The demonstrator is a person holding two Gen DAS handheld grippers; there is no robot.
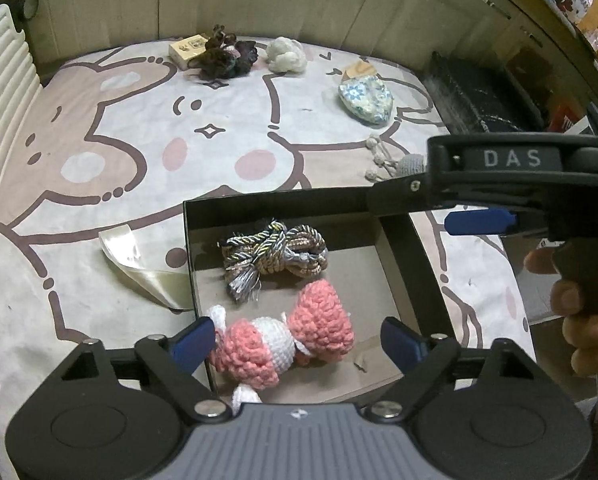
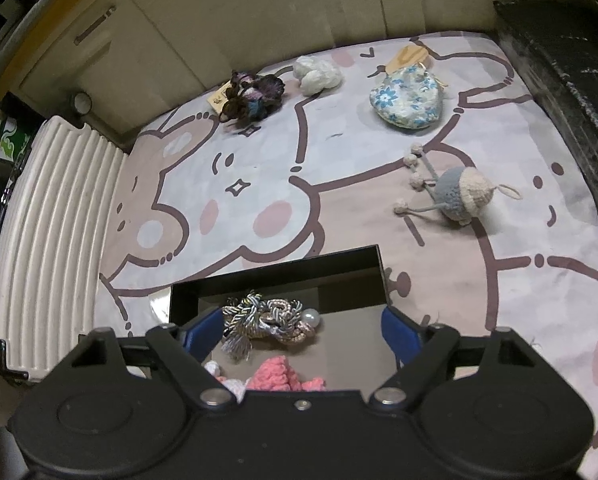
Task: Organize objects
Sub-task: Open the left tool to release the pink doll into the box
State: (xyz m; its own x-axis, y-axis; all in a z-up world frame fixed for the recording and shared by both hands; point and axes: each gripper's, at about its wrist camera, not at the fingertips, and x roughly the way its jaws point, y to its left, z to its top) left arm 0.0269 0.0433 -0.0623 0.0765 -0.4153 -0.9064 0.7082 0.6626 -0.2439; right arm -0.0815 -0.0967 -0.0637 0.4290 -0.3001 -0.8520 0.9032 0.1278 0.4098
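Left wrist view shows the left gripper (image 1: 299, 336) spread unclenched around the pink crochet toy (image 1: 287, 340) lying in the box (image 1: 411, 248), the right gripper (image 2: 303, 332) likewise empty; lifting without closing risks leaving the toy behind.

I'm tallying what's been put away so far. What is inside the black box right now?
Inside the black box lie a knotted bundle of braided cord with a pearl bead and a pink-and-white crochet toy. The box's near corner is hidden behind the gripper bodies.

Left gripper (image 1: 297, 342) and right gripper (image 2: 302, 332) — both wide-jawed, empty; angled steeply downward
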